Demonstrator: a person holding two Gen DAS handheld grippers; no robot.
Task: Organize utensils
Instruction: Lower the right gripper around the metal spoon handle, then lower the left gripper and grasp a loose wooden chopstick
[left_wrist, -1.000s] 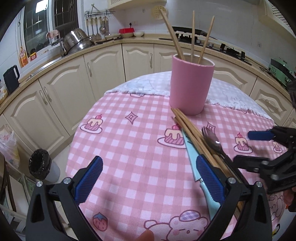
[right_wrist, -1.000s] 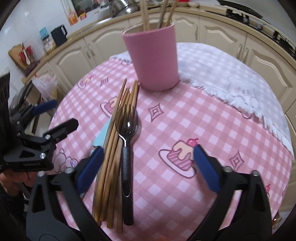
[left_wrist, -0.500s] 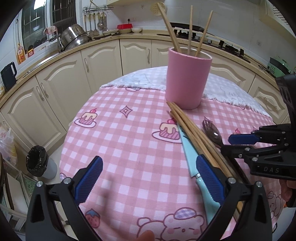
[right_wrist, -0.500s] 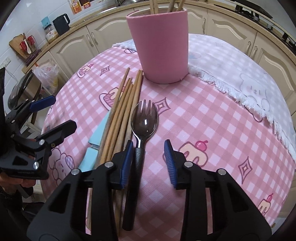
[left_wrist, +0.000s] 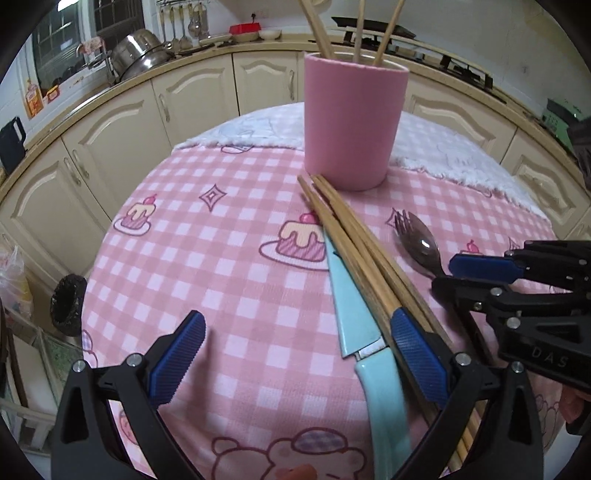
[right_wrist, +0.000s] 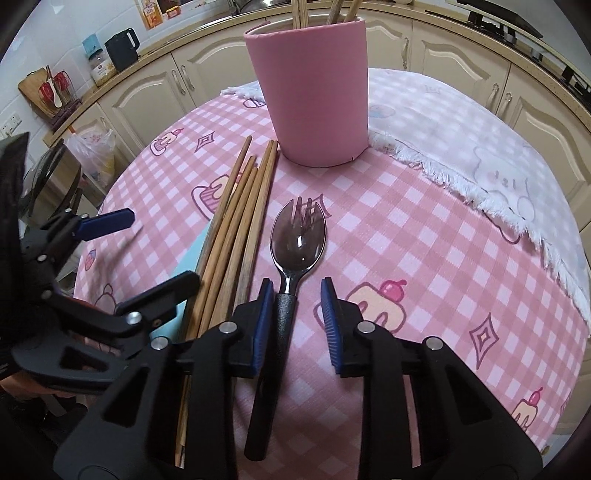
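The right gripper (right_wrist: 295, 310) has just been closing around the spork (right_wrist: 291, 254)'s black handle, one pad seemingly touching it and the other apart. The left gripper (left_wrist: 295, 354) is held wide open above the blue knife (left_wrist: 360, 314), whose blade is partly hidden under loose chopsticks (left_wrist: 354, 243); those in the pink cup (left_wrist: 354, 122) are cut off

From my seat at the controls, the only lettering I can read is "DAS", embossed in pale capitals on the black body of the right gripper (left_wrist: 480, 275), seen low at the right edge of the left wrist view. A yellow-and-red label hangs by the window (left_wrist: 34, 99) there, and a jar (right_wrist: 102, 69) with a printed label stands on the counter in the right wrist view, but both are too small to read.
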